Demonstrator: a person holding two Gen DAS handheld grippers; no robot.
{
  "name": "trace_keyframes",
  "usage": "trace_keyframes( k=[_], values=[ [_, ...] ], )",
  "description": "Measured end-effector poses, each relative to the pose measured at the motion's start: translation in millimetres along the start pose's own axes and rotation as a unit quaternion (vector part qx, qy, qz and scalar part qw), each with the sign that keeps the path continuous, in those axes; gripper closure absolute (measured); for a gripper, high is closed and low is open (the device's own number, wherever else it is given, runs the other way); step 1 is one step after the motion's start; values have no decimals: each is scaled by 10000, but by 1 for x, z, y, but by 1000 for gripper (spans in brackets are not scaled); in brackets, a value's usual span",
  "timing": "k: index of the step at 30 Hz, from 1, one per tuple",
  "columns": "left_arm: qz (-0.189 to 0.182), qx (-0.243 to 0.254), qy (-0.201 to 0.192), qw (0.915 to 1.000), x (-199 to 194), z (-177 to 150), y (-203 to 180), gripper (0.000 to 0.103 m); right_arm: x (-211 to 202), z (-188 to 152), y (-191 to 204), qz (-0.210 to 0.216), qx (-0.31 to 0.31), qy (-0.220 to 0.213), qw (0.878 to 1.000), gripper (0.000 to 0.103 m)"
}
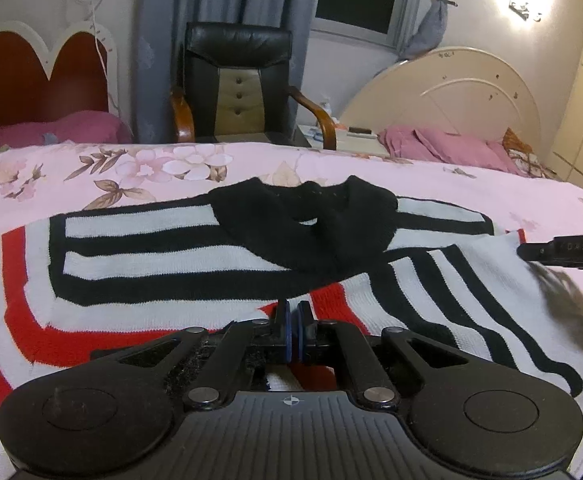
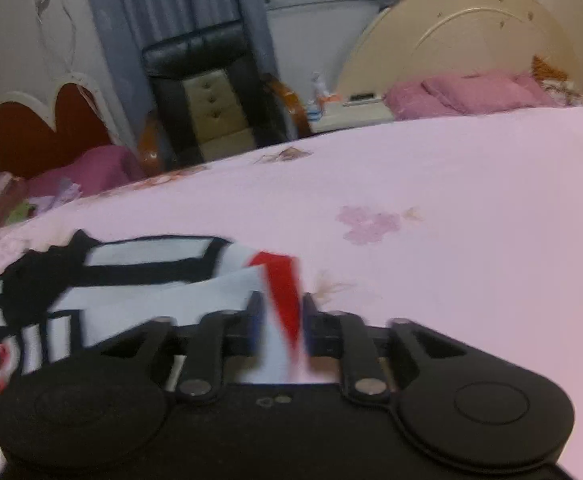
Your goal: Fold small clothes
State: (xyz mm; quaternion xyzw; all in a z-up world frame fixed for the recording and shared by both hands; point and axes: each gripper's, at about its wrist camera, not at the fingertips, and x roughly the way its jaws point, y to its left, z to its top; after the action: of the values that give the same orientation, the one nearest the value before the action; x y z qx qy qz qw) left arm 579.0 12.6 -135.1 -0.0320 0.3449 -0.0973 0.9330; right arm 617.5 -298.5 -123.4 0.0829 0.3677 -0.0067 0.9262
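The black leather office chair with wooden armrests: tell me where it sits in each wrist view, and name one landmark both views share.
Left wrist view: the black leather office chair stands upright at upper centre, behind the pink floral bedspread.
Right wrist view: the chair is upper left of centre, leaning with the tilted picture.
Shared landmark: the cream arched headboard, to the chair's right in both.

Sweater point(image 1: 163, 256) coarse knit; bedsheet point(image 1: 431, 176) smooth cloth; chair point(image 1: 237, 80) glossy leather.
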Motion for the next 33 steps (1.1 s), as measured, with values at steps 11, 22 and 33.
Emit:
trace_keyframes(
  k=[11,22,33],
  values=[
    [-318,464,-94,9984,-44,-22,-55,99,-112,-70,30,641,-697,-403,9947,84],
    [-27,-188,-385,9991,-98,-49,-11,6,-139,-88,40,326,-576,-199,9976,77],
    [1343,-3743,-926,9128,-242,-153,237,37,-153,-105,41,472,19,44,9989,75]
  ],
)
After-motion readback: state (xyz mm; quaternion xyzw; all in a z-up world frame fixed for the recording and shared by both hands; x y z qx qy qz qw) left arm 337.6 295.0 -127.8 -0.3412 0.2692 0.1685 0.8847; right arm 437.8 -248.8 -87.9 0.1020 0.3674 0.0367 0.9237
